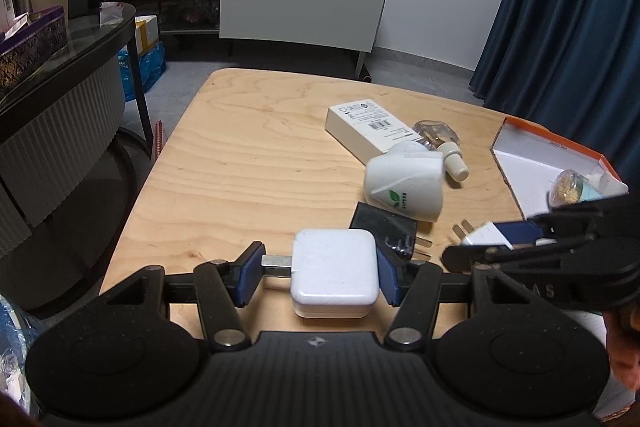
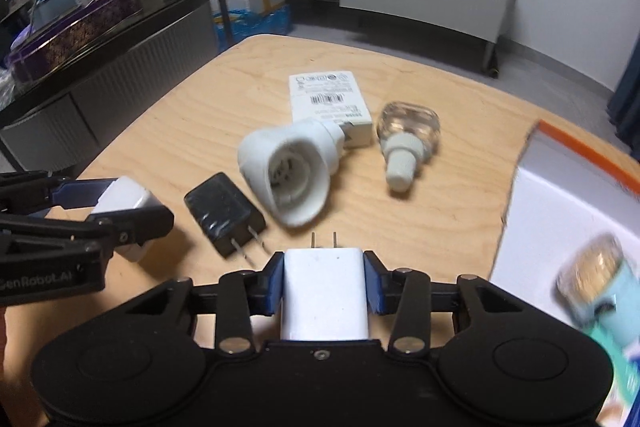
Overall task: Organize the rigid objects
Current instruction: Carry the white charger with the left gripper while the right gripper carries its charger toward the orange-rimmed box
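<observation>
Clamped between the right gripper's (image 2: 325,281) pads, a white charger (image 2: 324,301) is held above the wooden table (image 2: 168,147). A square white adapter (image 1: 335,273) is pinched by the left gripper (image 1: 320,273). Beyond lie a black charger (image 2: 224,213) and, blurred, probably an orange-rimmed box (image 2: 560,195).

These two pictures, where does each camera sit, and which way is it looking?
Left wrist view: on the left gripper, looking down its fingers at the wooden table; it grips a square white charger.
Right wrist view: on the right gripper, facing the same table; it grips a white plug adapter.
Shared: black charger, white plug-in heater, orange-rimmed box, and each shows the other gripper.
</observation>
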The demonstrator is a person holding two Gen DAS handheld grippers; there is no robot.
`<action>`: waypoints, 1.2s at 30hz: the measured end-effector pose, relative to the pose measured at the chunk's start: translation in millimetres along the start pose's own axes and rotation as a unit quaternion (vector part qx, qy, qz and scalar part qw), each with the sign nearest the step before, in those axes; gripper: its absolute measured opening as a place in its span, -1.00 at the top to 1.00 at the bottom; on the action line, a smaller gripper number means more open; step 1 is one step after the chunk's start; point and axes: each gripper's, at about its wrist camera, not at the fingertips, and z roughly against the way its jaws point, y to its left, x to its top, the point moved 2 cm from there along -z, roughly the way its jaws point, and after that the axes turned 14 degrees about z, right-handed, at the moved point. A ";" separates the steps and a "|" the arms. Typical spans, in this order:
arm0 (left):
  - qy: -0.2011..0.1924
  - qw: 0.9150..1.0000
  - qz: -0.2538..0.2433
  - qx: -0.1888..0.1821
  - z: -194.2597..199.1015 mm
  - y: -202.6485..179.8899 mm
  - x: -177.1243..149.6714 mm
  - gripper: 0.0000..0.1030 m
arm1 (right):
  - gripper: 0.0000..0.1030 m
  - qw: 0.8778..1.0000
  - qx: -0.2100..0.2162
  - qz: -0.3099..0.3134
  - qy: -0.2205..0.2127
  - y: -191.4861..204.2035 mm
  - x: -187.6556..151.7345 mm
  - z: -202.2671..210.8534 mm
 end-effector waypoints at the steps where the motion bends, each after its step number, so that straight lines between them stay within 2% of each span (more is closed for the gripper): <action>1: -0.001 1.000 0.000 0.000 1.8 -1.2 -0.3 -0.13 | 0.03 1.000 -0.002 -0.006 -0.002 0.6 -2.1 3.9; 7: -0.008 1.000 -0.001 -0.003 14.9 -8.0 -2.9 -0.13 | 0.03 0.999 -0.007 -0.037 -0.025 6.6 -6.4 31.6; 19: -0.030 1.000 -0.009 -0.005 46.6 -19.1 -6.8 -0.13 | 0.03 0.997 -0.025 -0.049 -0.061 27.3 -6.9 83.8; 36: -0.043 0.999 -0.017 -0.005 76.7 -31.6 -21.4 -0.13 | 0.03 0.994 -0.036 -0.073 -0.076 44.6 -32.9 124.7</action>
